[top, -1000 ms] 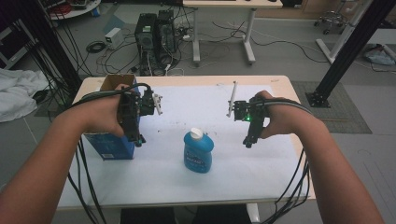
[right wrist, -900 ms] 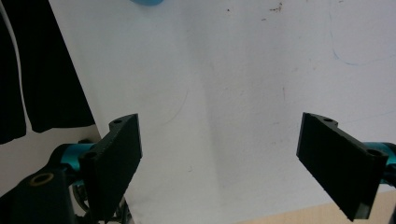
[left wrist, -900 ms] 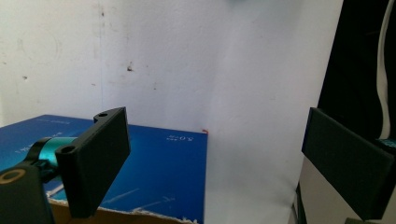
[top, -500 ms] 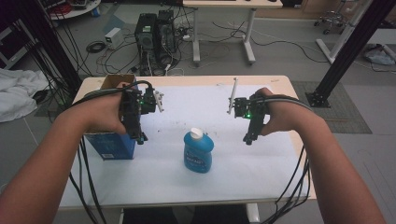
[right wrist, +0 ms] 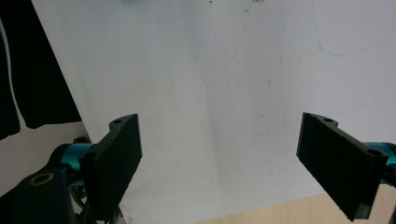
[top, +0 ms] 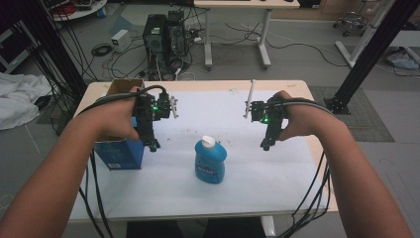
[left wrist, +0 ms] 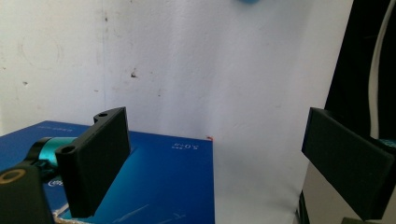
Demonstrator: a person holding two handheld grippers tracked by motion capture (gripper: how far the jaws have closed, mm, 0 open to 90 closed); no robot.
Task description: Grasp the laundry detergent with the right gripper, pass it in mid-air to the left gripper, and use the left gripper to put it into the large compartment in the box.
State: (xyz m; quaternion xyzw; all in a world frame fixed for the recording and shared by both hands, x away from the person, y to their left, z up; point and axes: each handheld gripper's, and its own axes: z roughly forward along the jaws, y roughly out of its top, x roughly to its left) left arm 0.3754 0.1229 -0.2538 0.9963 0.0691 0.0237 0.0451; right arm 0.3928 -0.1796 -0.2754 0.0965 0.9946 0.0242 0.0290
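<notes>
Blue card forms the box (top: pixel 120 152) at the far left, standing on the white sheet (top: pixel 247 163) that covers the worktop (top: pixel 317 153); it is left of the bottle and well apart from it, so neither obstructs a reach to the other. An open brown carton (top: pixel 119 87) sits behind the box at the worktop's back edge. The left gripper (top: pixel 152 145) hangs just right of the box, above its near corner, jaws pointing down. In the left gripper view its jaws stand wide apart and hold nothing, with the box top (left wrist: pixel 154 182) under the left jaw and bare sheet between them, a pose judged to be a ready stance rather than a grasp. The bottle (top: pixel 210 159), blue with a white cap (top: pixel 208 142), stands upright at the centre, midway between the two grippers, presumably so either hand can reach it. The right gripper (top: pixel 266 144) is right of the bottle and clear of it, also pointing down. In the right gripper view its jaws are spread wide and empty over plain sheet (right wrist: pixel 224 93), near the worktop's wooden edge (right wrist: pixel 261 212). Both hands mirror each other about the bottle.
</notes>
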